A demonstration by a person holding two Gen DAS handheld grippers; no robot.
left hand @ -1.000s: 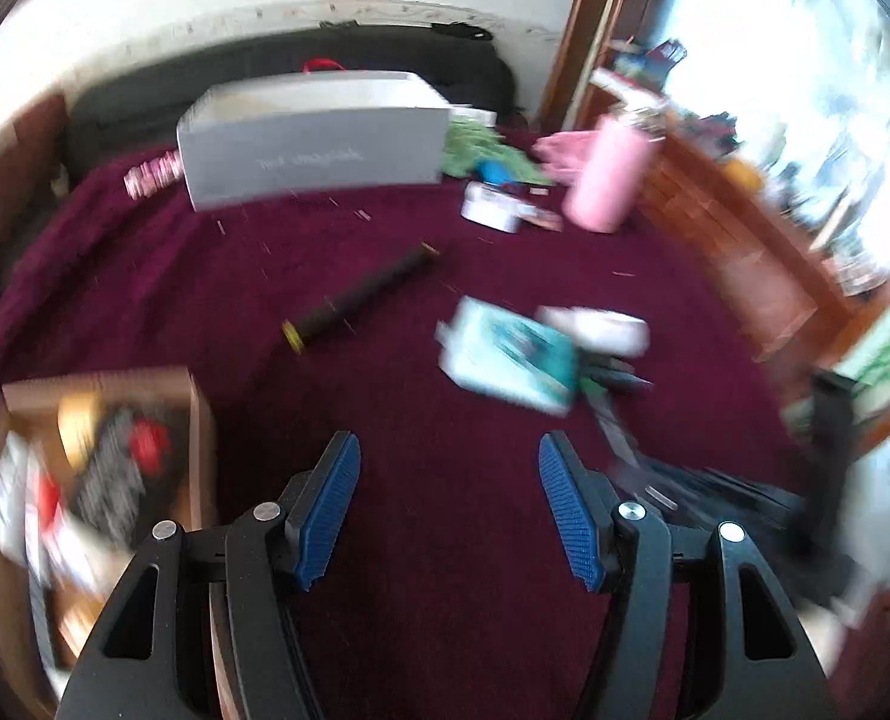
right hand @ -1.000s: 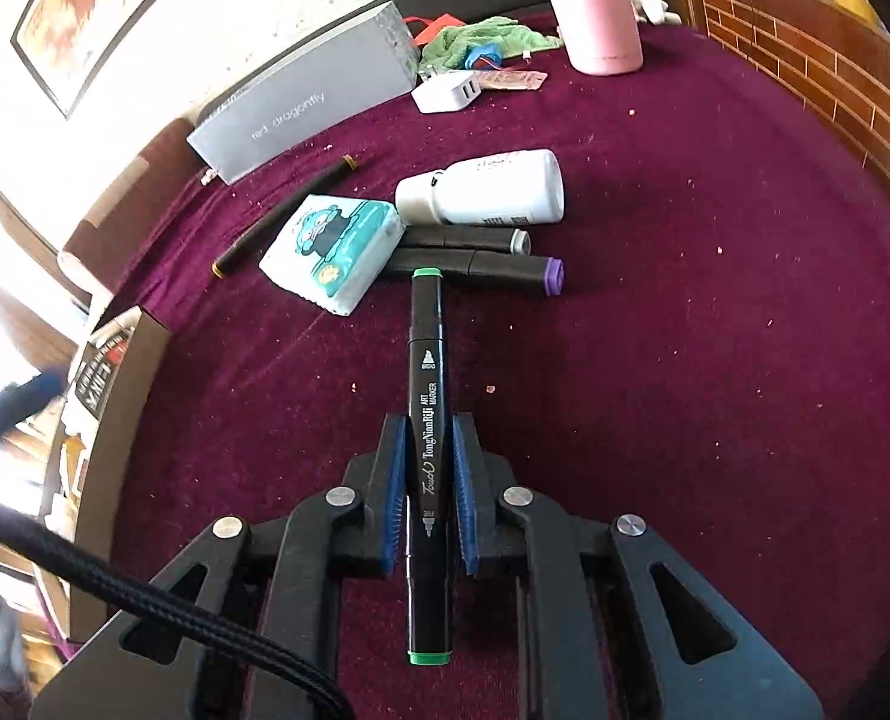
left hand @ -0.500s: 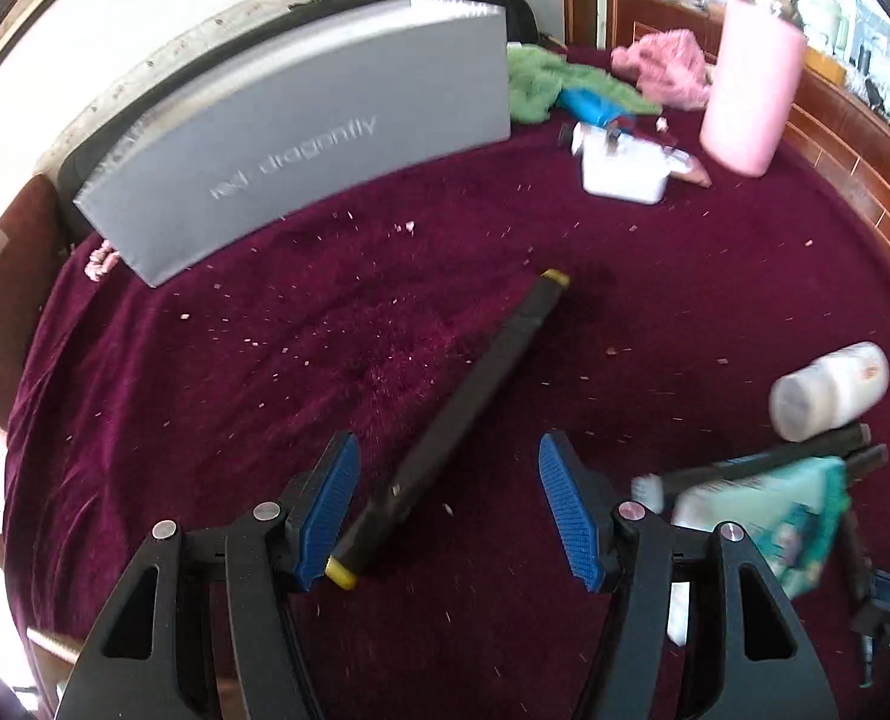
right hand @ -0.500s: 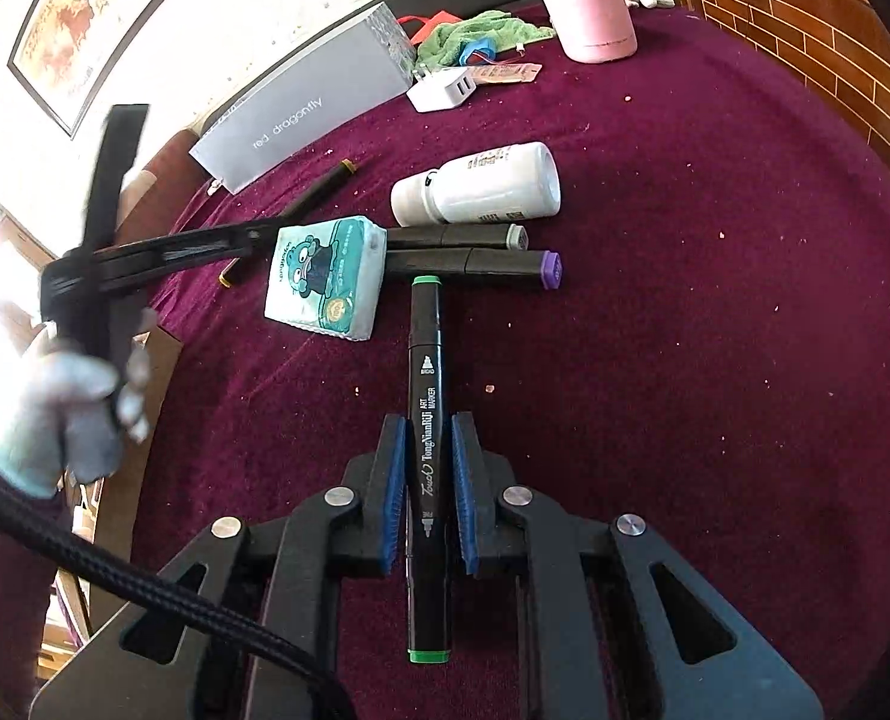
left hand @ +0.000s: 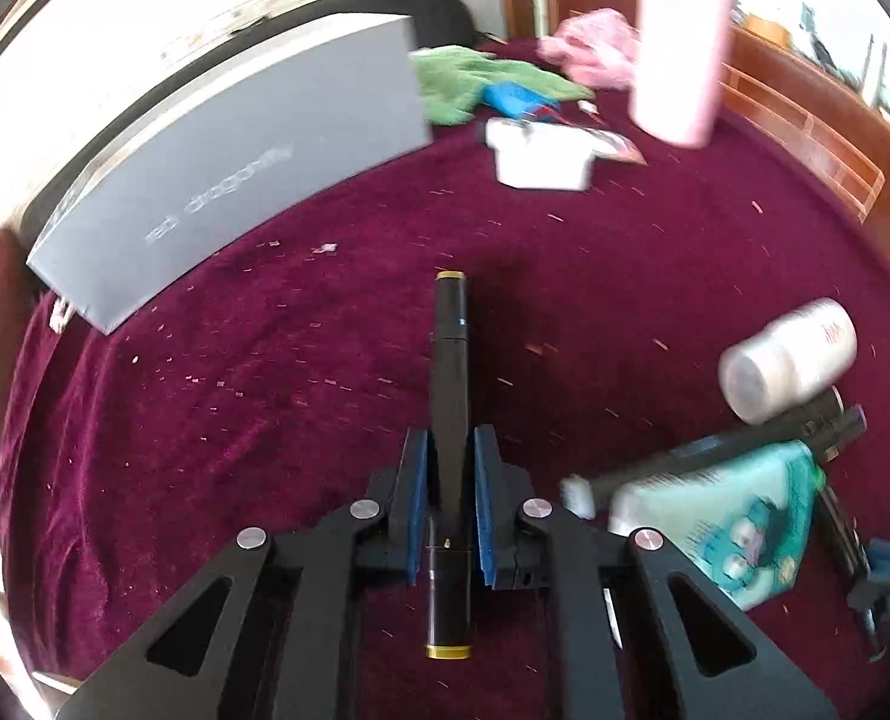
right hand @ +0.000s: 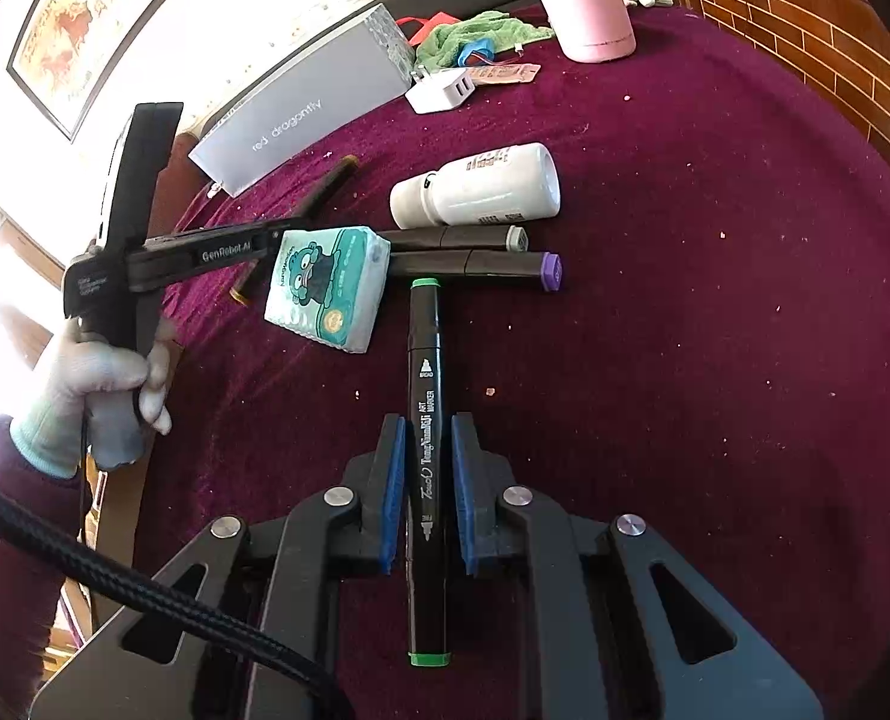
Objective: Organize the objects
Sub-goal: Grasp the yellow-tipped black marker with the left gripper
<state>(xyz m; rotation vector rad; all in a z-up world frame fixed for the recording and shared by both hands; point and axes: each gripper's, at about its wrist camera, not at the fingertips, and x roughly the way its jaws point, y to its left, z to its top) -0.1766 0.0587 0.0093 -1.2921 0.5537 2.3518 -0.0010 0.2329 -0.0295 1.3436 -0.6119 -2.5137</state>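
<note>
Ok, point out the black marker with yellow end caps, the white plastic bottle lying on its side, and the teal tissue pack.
Black yellow-capped marker [left hand: 449, 372], left wrist view, mid barrel.
White plastic bottle [right hand: 487, 192], right wrist view, side wall.
Teal tissue pack [right hand: 324, 282], right wrist view, printed top face.

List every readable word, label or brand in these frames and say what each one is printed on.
"red dragonfly": grey box.
"Touch TongNianBiJi ART MARKER" and "BROAD": green-capped marker clamped in the right tool.
"GenRobot.AI": arm of the left tool.
White bottle label, tissue pack print: too small to read.
</note>
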